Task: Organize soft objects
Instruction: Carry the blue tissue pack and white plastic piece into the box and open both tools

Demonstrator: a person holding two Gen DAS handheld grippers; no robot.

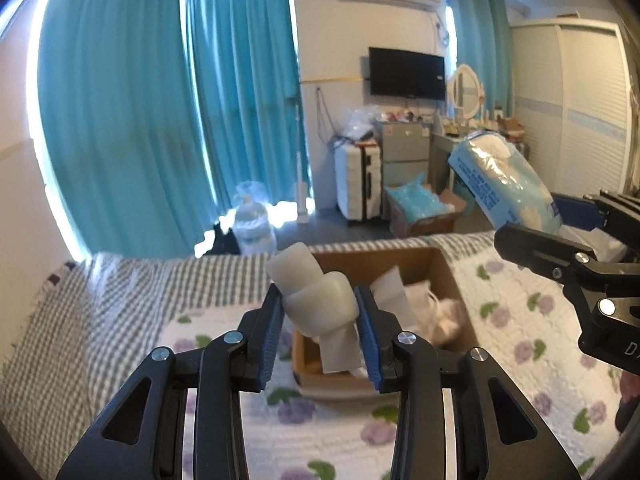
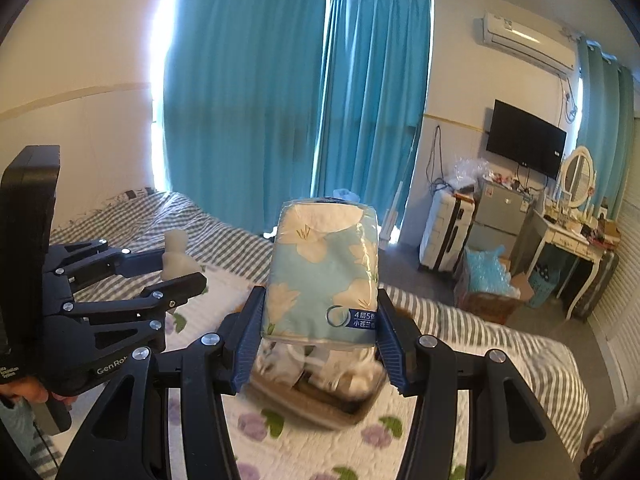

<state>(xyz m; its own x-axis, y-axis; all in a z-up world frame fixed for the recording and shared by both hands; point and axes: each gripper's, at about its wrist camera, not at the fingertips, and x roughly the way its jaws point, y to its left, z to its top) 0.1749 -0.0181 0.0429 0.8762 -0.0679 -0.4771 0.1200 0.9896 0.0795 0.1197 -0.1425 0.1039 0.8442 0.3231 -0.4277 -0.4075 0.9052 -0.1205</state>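
Observation:
My left gripper (image 1: 320, 320) is shut on a folded white foam strip (image 1: 316, 296) and holds it above a cardboard box (image 1: 448, 276) on the bed; it also shows in the right wrist view (image 2: 184, 272) at the left, with the foam strip (image 2: 178, 258). My right gripper (image 2: 320, 336) is shut on a blue flowered tissue pack (image 2: 324, 272) held over the box (image 2: 312, 408). In the left wrist view the right gripper (image 1: 560, 224) is at the right with the pack (image 1: 504, 180). The box holds white soft items (image 1: 436, 312).
The bed has a flowered quilt (image 1: 520, 320) and a grey striped sheet (image 1: 120, 300). Teal curtains (image 1: 140, 120) hang behind it. A suitcase (image 1: 360, 184), a small fridge (image 1: 404, 152), a floor box of blue bags (image 1: 420, 208) and a dressing table (image 2: 568, 240) stand beyond.

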